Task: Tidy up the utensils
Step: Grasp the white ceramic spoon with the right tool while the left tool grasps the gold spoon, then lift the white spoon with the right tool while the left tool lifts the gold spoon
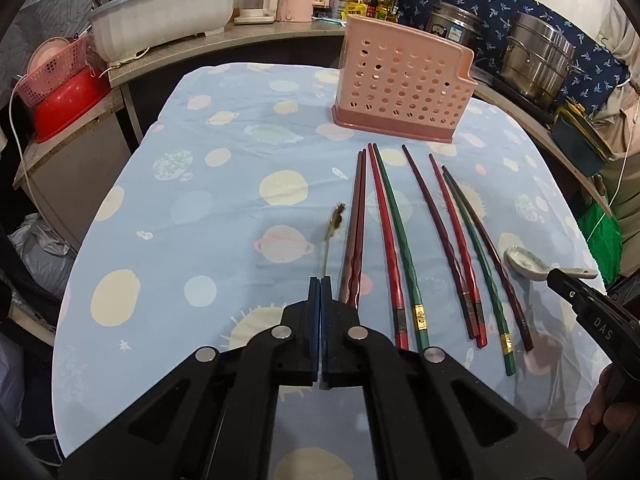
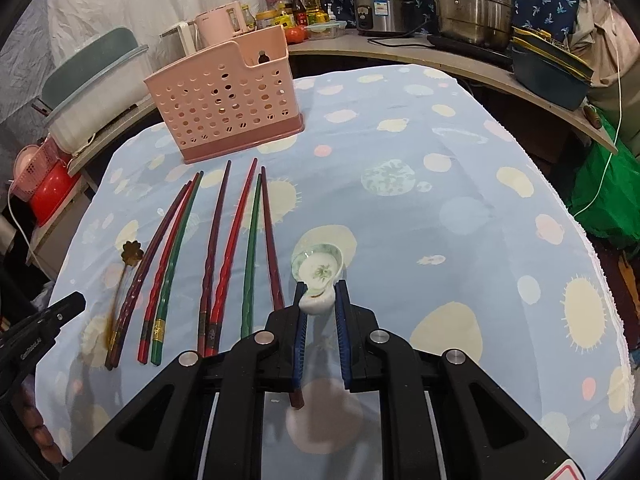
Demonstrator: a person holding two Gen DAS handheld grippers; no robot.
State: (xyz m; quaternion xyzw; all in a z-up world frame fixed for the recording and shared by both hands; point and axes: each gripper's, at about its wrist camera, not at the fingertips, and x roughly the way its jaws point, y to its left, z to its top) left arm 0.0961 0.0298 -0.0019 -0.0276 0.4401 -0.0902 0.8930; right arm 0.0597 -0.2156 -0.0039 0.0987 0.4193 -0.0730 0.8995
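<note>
Lifting both spoons at once takes care. The right gripper (image 2: 321, 292) pinches the white spoon (image 2: 318, 270); the left gripper (image 1: 320, 280) squeezes the gold spoon (image 1: 334, 232) (blurry). Carry them level to the pink holder (image 2: 224, 100).

Table w/ planet-print cloth (image 1: 224, 128): pink holder (image 1: 404, 92), chopsticks (image 1: 400, 240) in row.
</note>
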